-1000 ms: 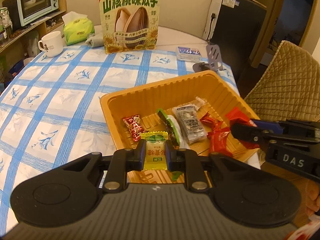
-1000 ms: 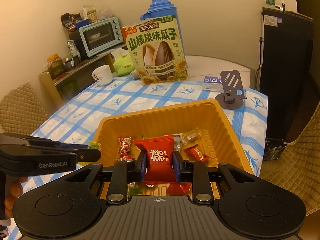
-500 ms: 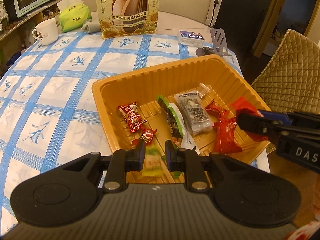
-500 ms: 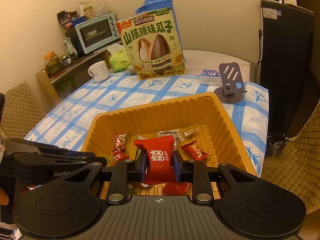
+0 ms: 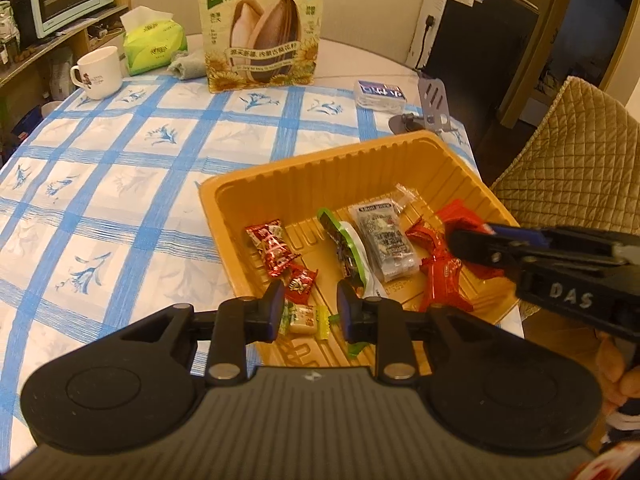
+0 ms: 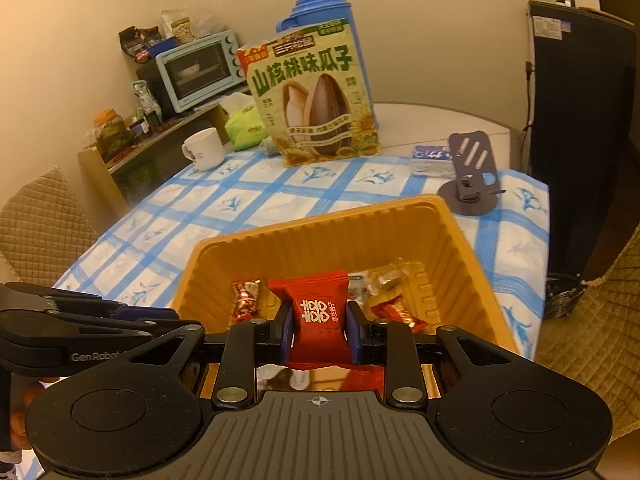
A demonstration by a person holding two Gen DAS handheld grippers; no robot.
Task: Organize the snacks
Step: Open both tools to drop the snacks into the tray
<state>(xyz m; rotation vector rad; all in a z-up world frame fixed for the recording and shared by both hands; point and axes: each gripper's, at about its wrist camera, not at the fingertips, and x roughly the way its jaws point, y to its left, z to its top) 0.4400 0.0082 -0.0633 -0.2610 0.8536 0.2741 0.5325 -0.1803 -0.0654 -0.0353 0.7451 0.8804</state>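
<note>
An orange plastic tray [image 5: 304, 164] sits on the blue-checked tablecloth and holds several wrapped snacks: a red candy [image 5: 272, 248], a green packet [image 5: 344, 248] and a grey packet [image 5: 384, 244]. My left gripper [image 5: 310, 296] hangs over the tray's near corner, its jaws opening. A yellow-green candy [image 5: 306, 318] lies loose on the tray floor below, free of the pads. My right gripper [image 6: 319, 320] is shut on a red candy packet [image 6: 308, 292] above the tray [image 6: 320, 220]. Its tip also shows in the left wrist view, over the tray's right side.
A large sunflower-seed bag [image 5: 260, 28] stands at the back of the table, with a white mug [image 5: 98, 72] and a green tissue pack [image 5: 154, 46] to its left. A grey phone stand [image 5: 432, 108] and a small box [image 5: 380, 92] lie behind the tray. A quilted chair [image 5: 568, 152] is on the right.
My left gripper came closer over the tray, its jaws parted, and the yellow-green candy dropped from them onto the tray floor. The right gripper kept its hold on the red packet.
</note>
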